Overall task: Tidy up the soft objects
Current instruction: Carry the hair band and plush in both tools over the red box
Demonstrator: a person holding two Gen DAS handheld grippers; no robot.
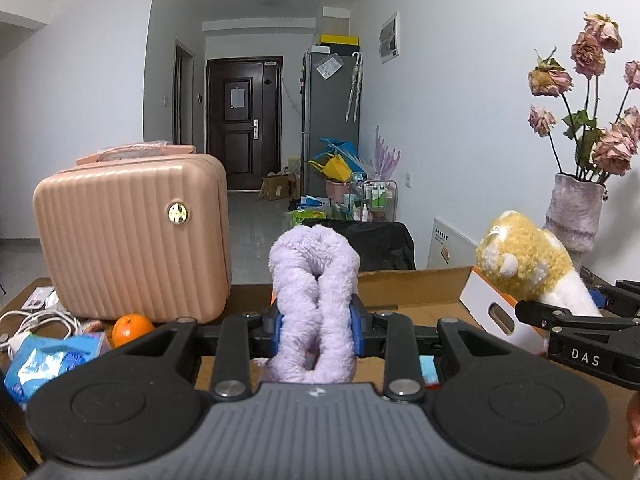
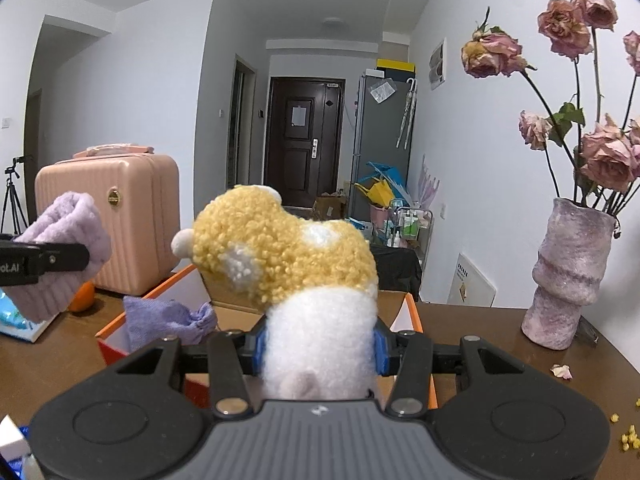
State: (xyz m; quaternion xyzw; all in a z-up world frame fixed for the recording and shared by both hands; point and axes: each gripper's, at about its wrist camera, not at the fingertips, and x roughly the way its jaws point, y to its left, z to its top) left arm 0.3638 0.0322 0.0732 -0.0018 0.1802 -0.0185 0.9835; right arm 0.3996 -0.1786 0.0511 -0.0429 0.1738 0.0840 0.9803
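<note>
A pink case is seen standing on the brown table, to the left of the orange-edged box. An orange is tucked at the case's foot, with white cables and a blue packet beside it. To the right of the box a mottled vase of faded roses is planted, with a fallen petal and yellow crumbs scattered on the table near it.

A lilac band is squeezed between the closed pads of the left gripper. It is folded into a loop, its long axis running up and away from the camera, the bend at the top.

A plush toy is clamped by its white end in the right gripper; its curly yellow end is pointed up and forward, above the box. From the left wrist view the toy is shown tilted up to the left.

A purple cloth is draped over the box's near left corner. The box's inside is largely blocked by the toy and gripper, so its contents cannot be made out. The band's lower end is cut off behind the gripper body.
</note>
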